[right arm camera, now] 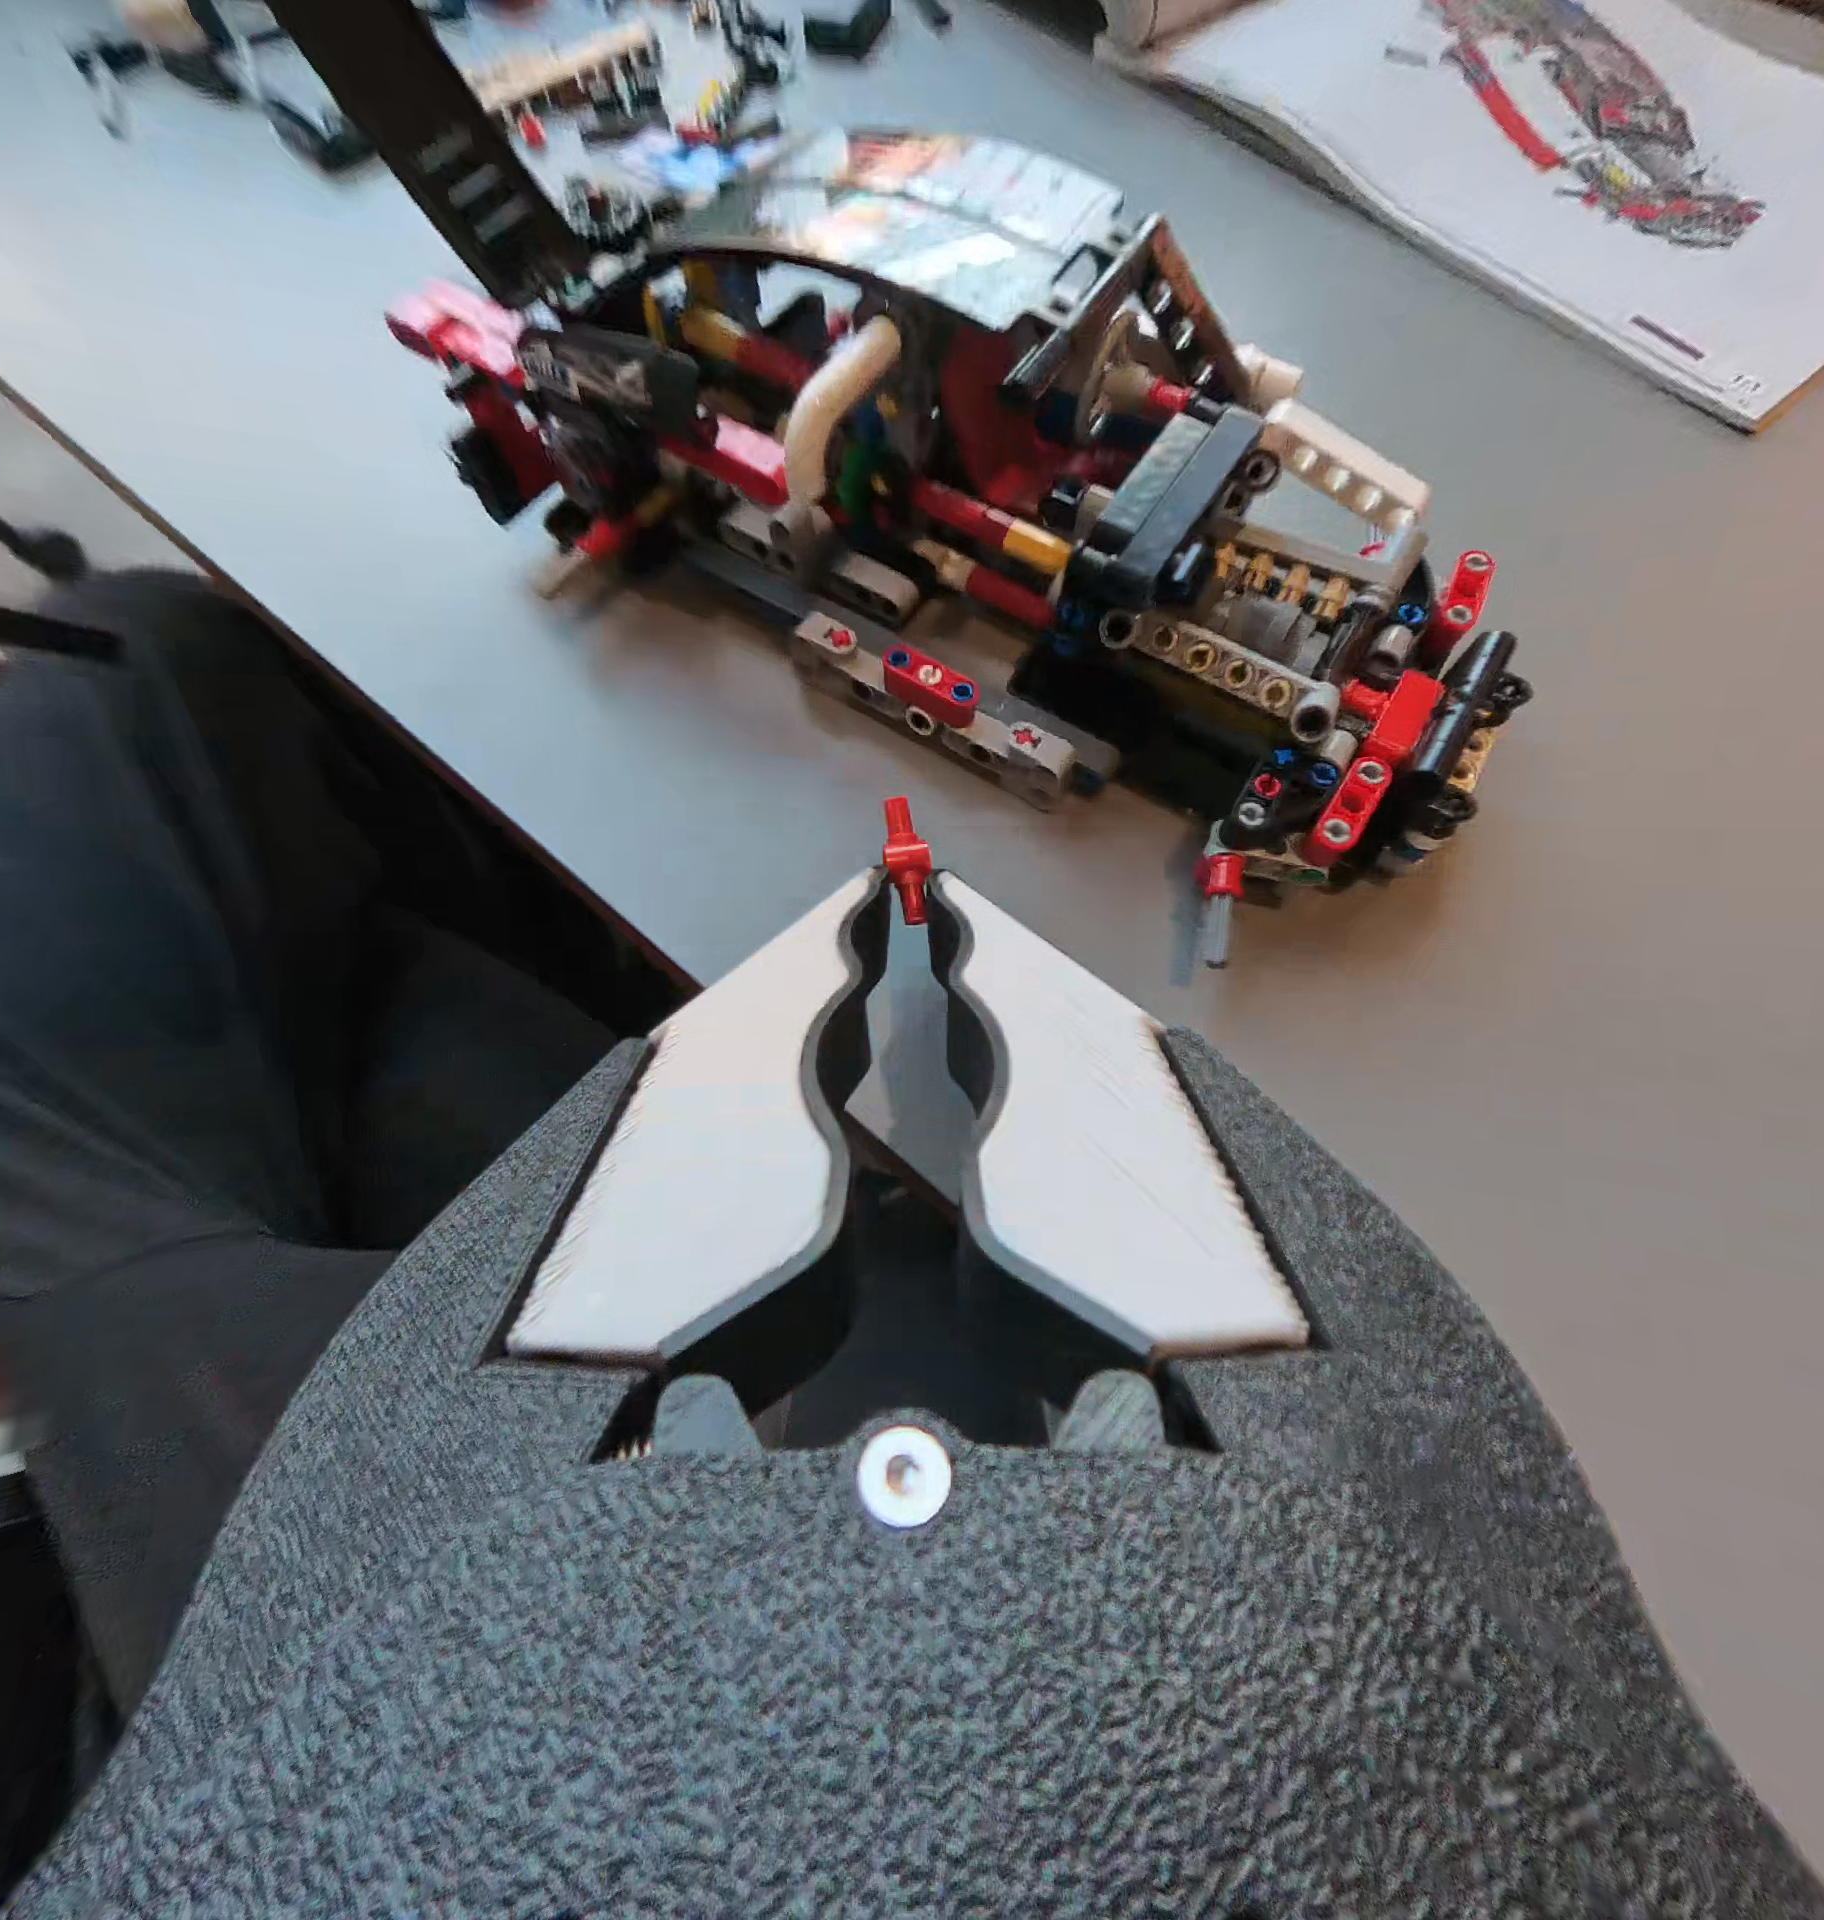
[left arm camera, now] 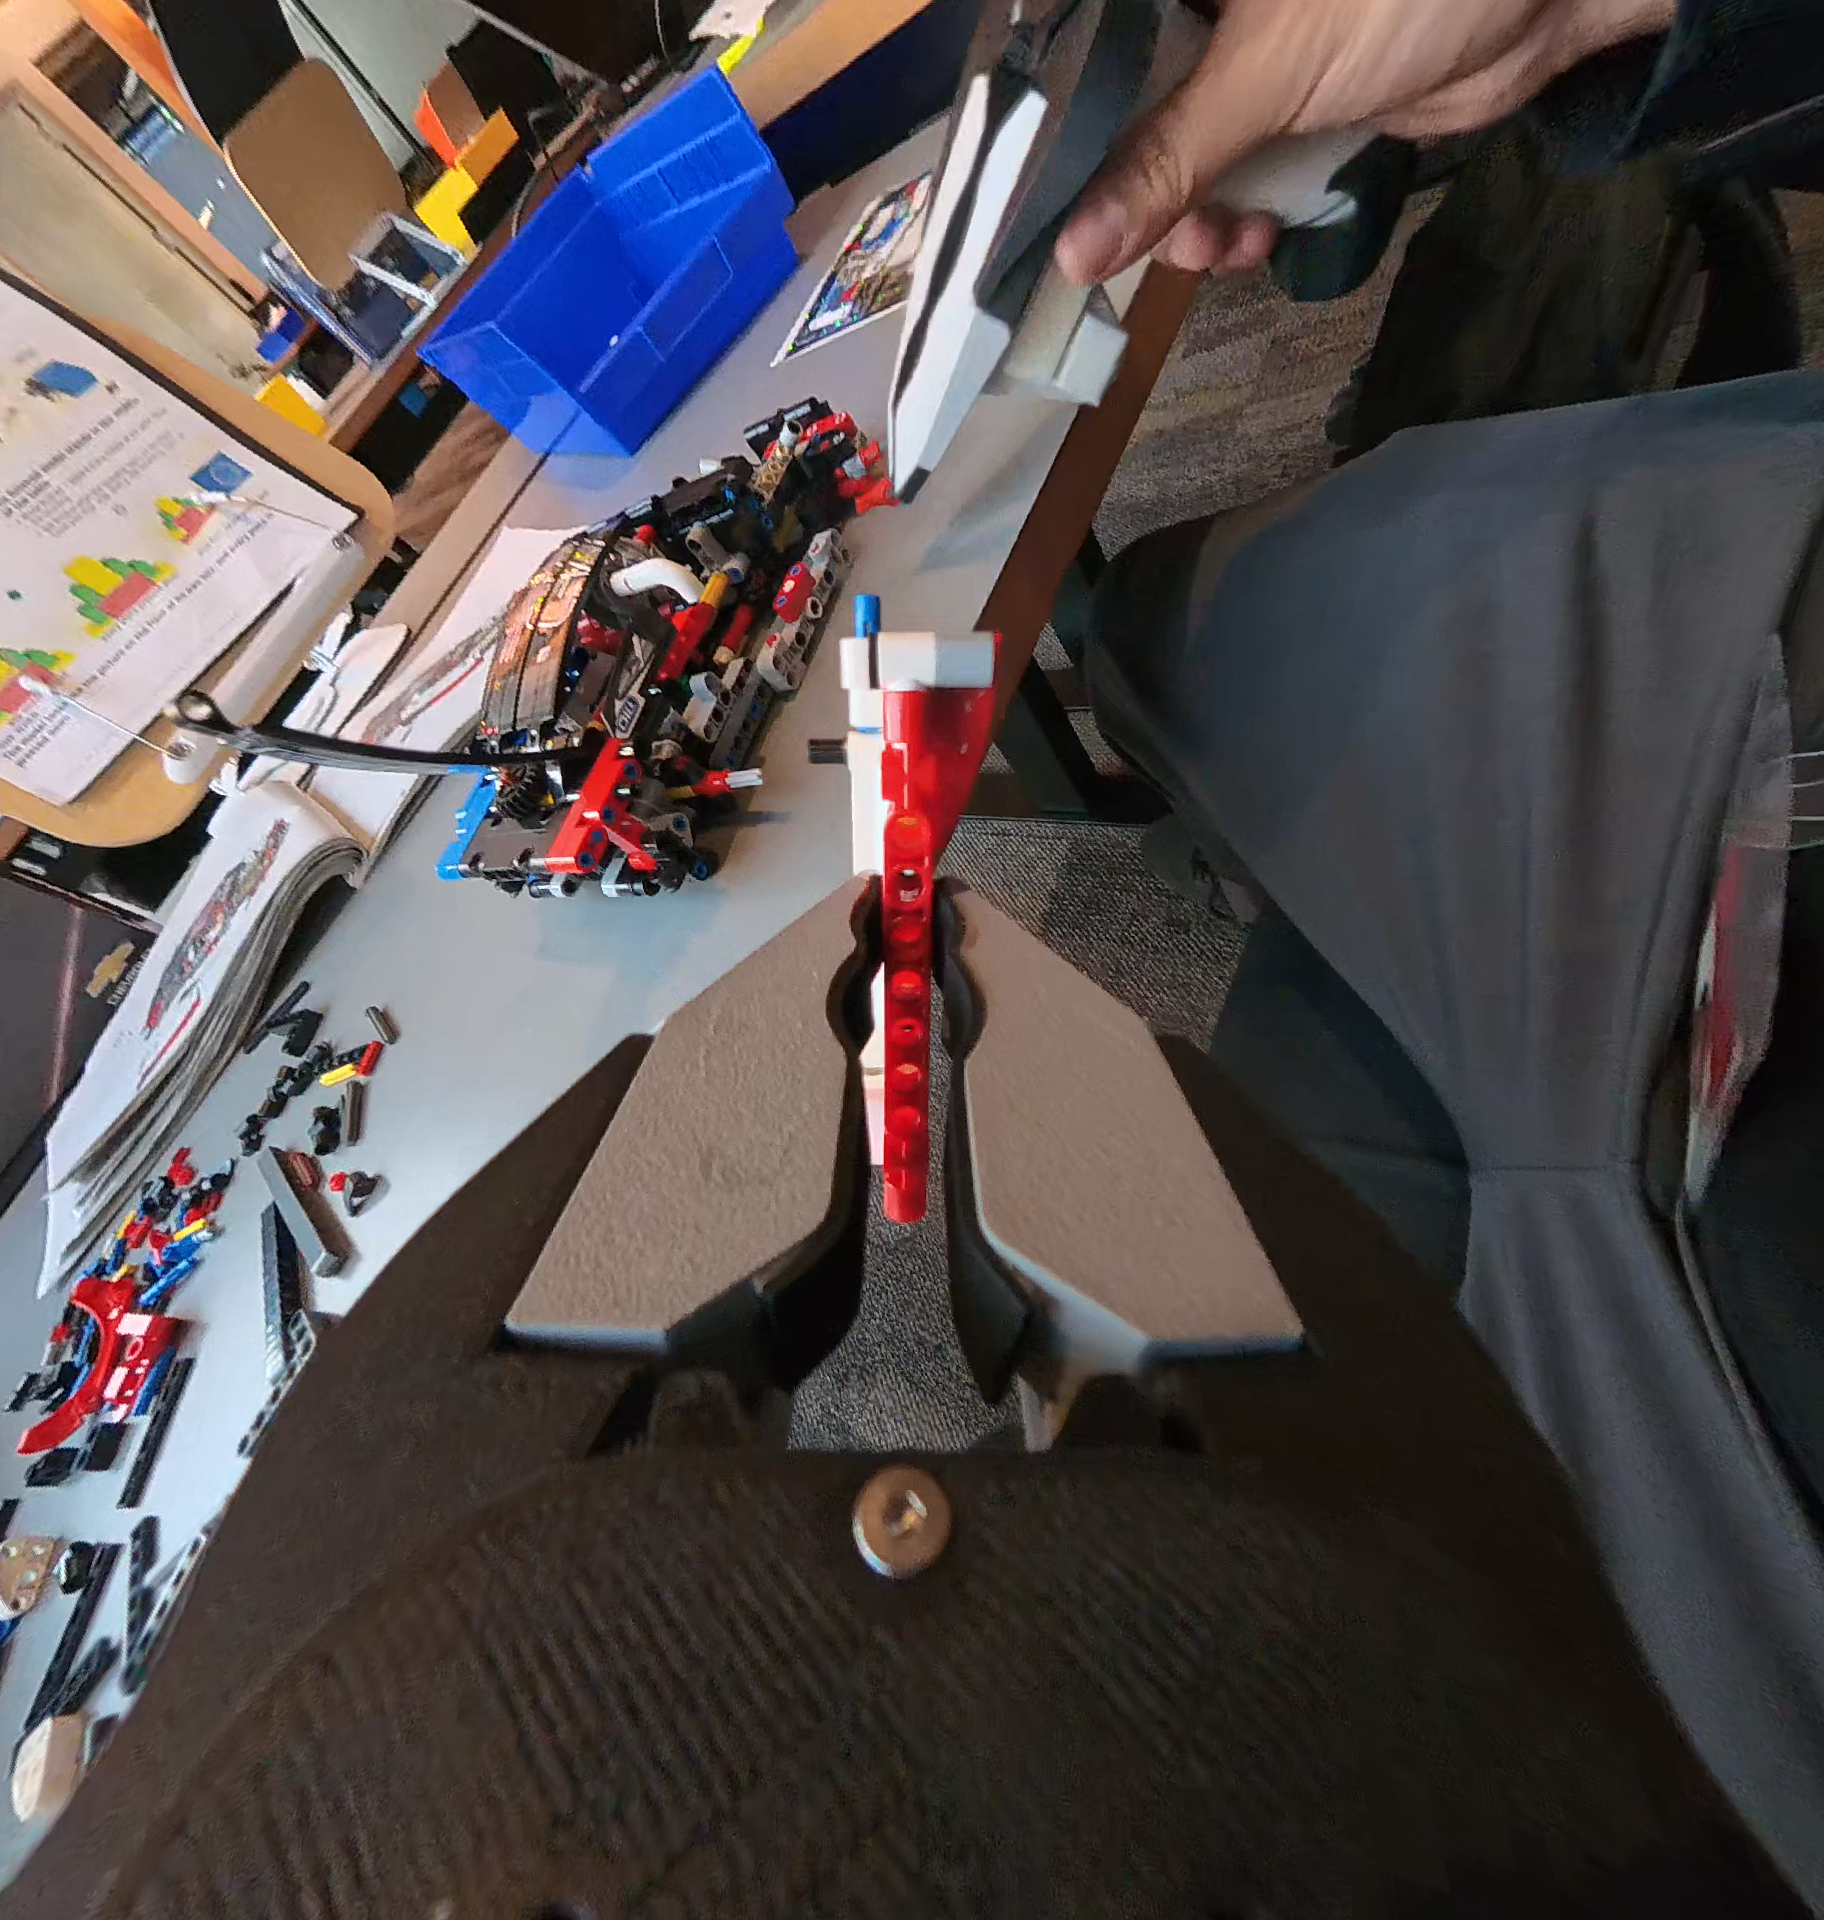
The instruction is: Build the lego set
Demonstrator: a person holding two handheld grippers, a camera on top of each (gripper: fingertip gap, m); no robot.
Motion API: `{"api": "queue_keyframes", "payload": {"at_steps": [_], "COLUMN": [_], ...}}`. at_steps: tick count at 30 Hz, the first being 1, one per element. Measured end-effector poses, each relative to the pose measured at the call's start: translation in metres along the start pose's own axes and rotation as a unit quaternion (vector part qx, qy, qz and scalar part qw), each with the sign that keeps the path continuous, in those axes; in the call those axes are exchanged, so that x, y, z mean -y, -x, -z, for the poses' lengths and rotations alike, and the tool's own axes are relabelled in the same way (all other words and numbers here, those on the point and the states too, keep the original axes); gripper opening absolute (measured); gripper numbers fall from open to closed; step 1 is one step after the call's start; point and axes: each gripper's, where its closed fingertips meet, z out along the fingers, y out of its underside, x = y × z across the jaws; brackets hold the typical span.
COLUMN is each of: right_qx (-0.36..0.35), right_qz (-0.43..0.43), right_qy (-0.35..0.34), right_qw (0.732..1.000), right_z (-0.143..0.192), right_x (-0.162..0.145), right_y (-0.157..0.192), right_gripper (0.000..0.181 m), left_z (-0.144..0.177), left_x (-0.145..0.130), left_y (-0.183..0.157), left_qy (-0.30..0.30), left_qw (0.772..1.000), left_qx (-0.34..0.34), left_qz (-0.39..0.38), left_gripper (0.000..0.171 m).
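The left hand-held gripper [left arm camera: 903, 914] is clamped on a red and white subassembly [left arm camera: 913, 831], held upright at frame centre over the table [left arm camera: 492, 997] edge, probably so its pin holes stay reachable. The right hand-held gripper [right arm camera: 906, 883] pinches a small red pin [right arm camera: 903, 857] at its tips, pointed forward, likely ready for insertion. The half-built car [right arm camera: 991, 499] sits on the table in the upper middle of the right view, near the open manual [right arm camera: 1562, 177]. Loose parts [left arm camera: 160, 1299] lie at lower left in the left view.
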Motion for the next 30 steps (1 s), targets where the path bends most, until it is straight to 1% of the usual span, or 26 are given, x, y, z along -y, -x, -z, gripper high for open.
{"api": "queue_keyframes", "payload": {"at_steps": [5,8,11,15,17,19,21,24,27,30], "right_qx": [-0.057,-0.066,-0.057,-0.046,-0.036,-0.013,-0.005,0.008,0.025,0.042], "right_qz": [0.064,0.056,0.032,0.017,0.003,-0.021,-0.036,-0.034,-0.034,-0.028], "right_qy": [0.059,0.059,0.054,0.042,0.018,-0.020,-0.040,-0.020,0.001,0.005], "right_qw": [0.995,0.994,0.996,0.998,0.999,0.999,0.999,0.999,0.999,0.999], "right_z": [-0.013,-0.014,-0.015,-0.013,-0.007,0.004,0.016,0.022,0.017,0.008], "right_x": [-0.016,-0.015,-0.014,-0.012,-0.006,0.007,0.014,0.005,-0.007,-0.009], "right_y": [-0.002,-0.006,-0.006,-0.006,-0.006,-0.007,-0.016,-0.025,-0.022,-0.014], "right_gripper": [0.005,0.009,0.015,0.019,0.020,0.019,0.019,0.017,0.019,0.019], "left_z": [-0.002,-0.003,-0.003,-0.003,-0.003,-0.002,-0.002,-0.003,-0.004,-0.004], "left_x": [-0.007,-0.008,-0.010,-0.012,-0.013,-0.014,-0.014,-0.015,-0.016,-0.016], "left_y": [-0.004,-0.004,-0.004,-0.003,-0.003,-0.002,-0.002,-0.003,-0.004,-0.005], "left_qy": [0.017,0.017,0.019,0.023,0.024,0.027,0.026,0.029,0.030,0.032], "left_qw": [1.000,1.000,1.000,0.999,0.999,0.999,0.999,0.999,0.999,0.999], "left_qx": [-0.010,-0.015,-0.018,-0.018,-0.019,-0.018,-0.020,-0.024,-0.027,-0.028], "left_qz": [-0.001,0.006,0.010,0.014,0.016,0.017,0.018,0.023,0.025,0.023], "left_gripper": [0.005,0.005,0.005,0.005,0.005,0.005,0.005,0.005,0.005,0.005]}}
